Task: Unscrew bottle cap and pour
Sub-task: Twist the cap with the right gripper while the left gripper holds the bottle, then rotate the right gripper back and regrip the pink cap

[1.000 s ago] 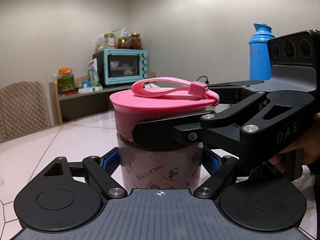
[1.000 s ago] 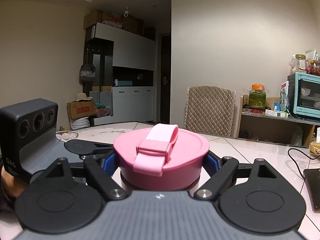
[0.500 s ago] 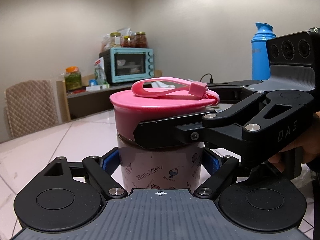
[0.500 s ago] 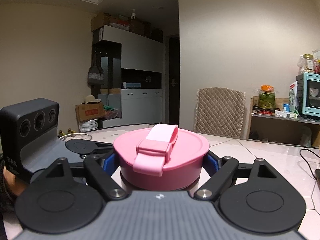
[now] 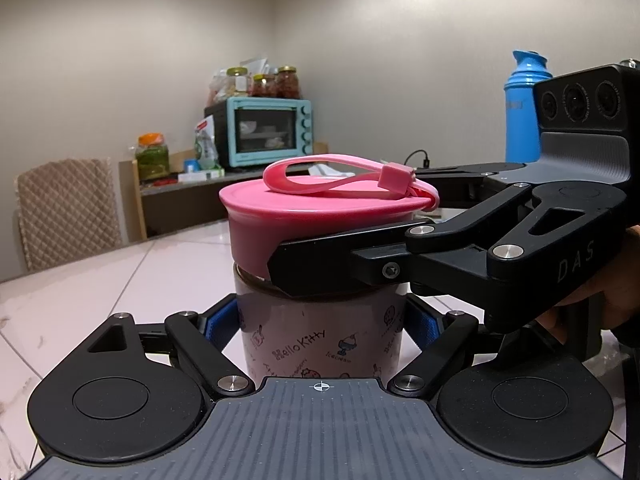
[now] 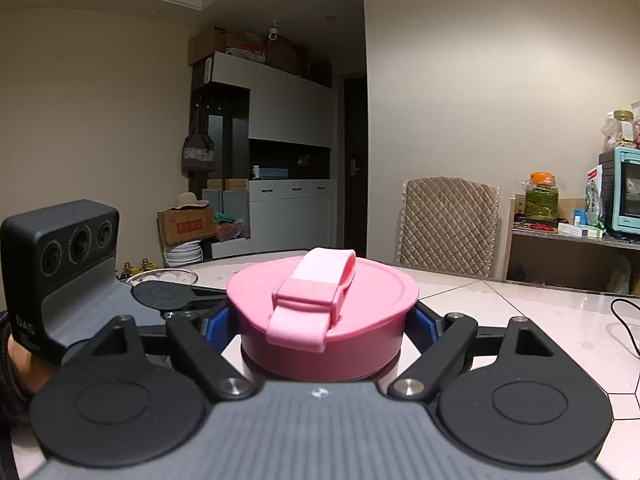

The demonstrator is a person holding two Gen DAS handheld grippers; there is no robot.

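Note:
A pale pink Hello Kitty bottle (image 5: 320, 340) stands upright on the tiled table. Its wide pink cap (image 5: 320, 216) has a pink strap loop (image 5: 340, 178) on top. My left gripper (image 5: 322, 326) is shut on the bottle body, blue pads against both sides. My right gripper (image 6: 322, 322) is shut on the pink cap (image 6: 320, 320), blue pads at each side; in the left wrist view it reaches in from the right (image 5: 460, 256). The left gripper's body (image 6: 60, 276) shows at the left of the right wrist view.
A blue thermos (image 5: 524, 108) stands at the back right. A teal toaster oven (image 5: 266, 132) with jars sits on a side shelf. A quilted chair (image 6: 448, 224) stands beyond the table. A black cable (image 6: 626, 320) lies on the table at right. A metal dish (image 6: 168, 276) sits far left.
Both grippers and the bottle have turned together, so the background slid right in both views. Both grips are unchanged.

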